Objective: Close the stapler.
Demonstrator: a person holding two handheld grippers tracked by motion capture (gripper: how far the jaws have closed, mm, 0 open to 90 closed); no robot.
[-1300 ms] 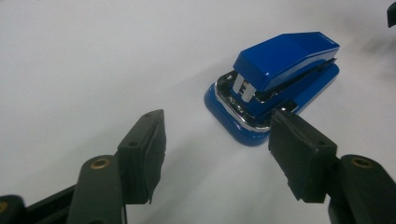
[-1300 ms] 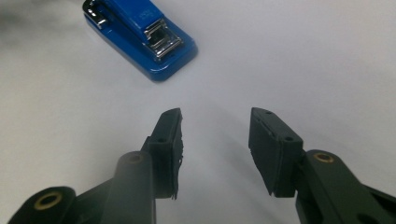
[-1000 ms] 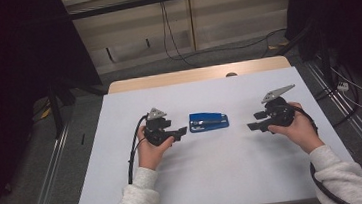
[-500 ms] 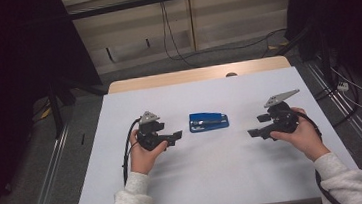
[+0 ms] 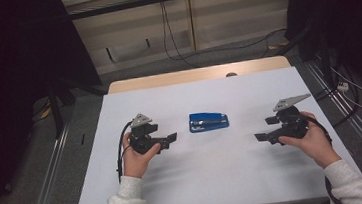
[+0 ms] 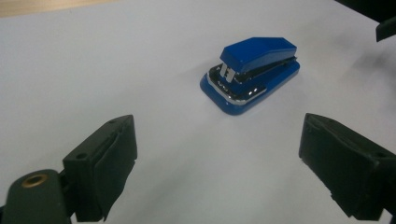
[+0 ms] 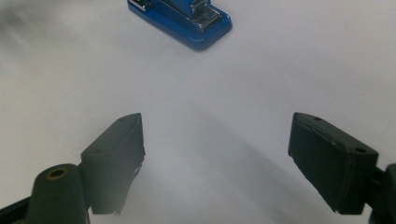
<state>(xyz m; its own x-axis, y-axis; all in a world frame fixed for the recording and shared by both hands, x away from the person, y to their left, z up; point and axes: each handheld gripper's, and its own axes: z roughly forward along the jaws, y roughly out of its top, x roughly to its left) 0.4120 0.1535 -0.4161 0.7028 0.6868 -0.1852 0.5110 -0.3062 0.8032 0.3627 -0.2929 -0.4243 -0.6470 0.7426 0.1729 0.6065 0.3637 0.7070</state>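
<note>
A blue stapler [image 5: 209,121] lies flat on the white table [image 5: 216,179], midway between both hands. To its left my left gripper [image 5: 171,138] is open, a short way off and pointing at it. The left gripper view has the stapler [image 6: 251,73] ahead of the spread jaws, its metal mouth facing them. On the right, my right gripper [image 5: 264,130] is open and farther from the stapler. At the top of the right gripper view lies the stapler [image 7: 183,17], well beyond the spread jaws. Nothing is between either pair of jaws.
A strip of bare wood [image 5: 191,75] runs along the table's far edge. Behind it are a wall panel and trailing cables [image 5: 173,37]. Metal rails [image 5: 46,180] flank the table on the floor at both sides. Dark stands occupy the back corners.
Both grippers have drawn away from the stapler, the left one leftwards and the right one rightwards. The stapler has not moved.
</note>
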